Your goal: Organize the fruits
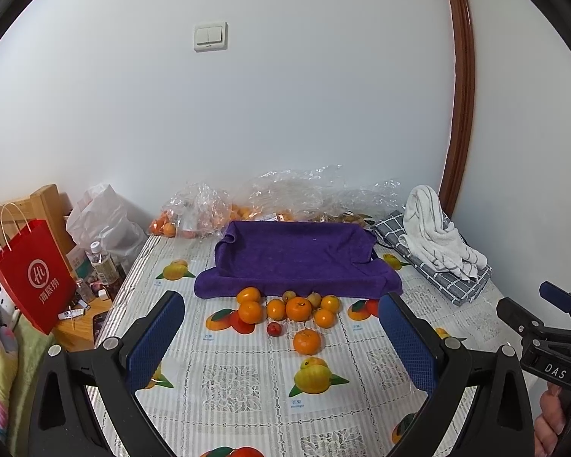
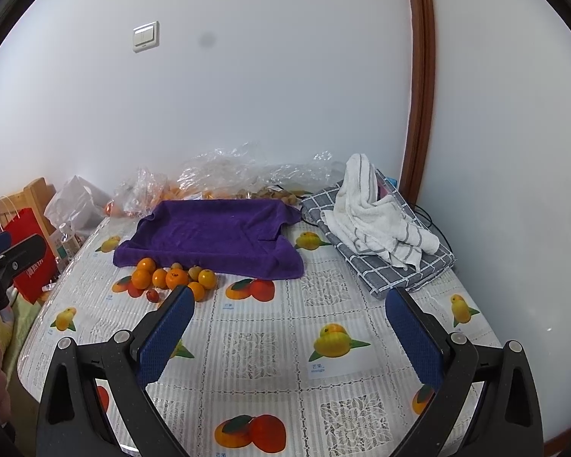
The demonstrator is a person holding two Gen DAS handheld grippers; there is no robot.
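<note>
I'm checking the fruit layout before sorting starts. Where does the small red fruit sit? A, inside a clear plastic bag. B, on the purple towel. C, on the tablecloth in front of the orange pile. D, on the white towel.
C: the red fruit lies on the tablecloth, just in front of the oranges, off the purple towel.

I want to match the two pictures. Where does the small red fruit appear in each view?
Left wrist: small red fruit lies centre, before the oranges.
Right wrist: it lies left of centre, near the left pad.
Shared landmark: the purple towel behind the fruit.
</note>
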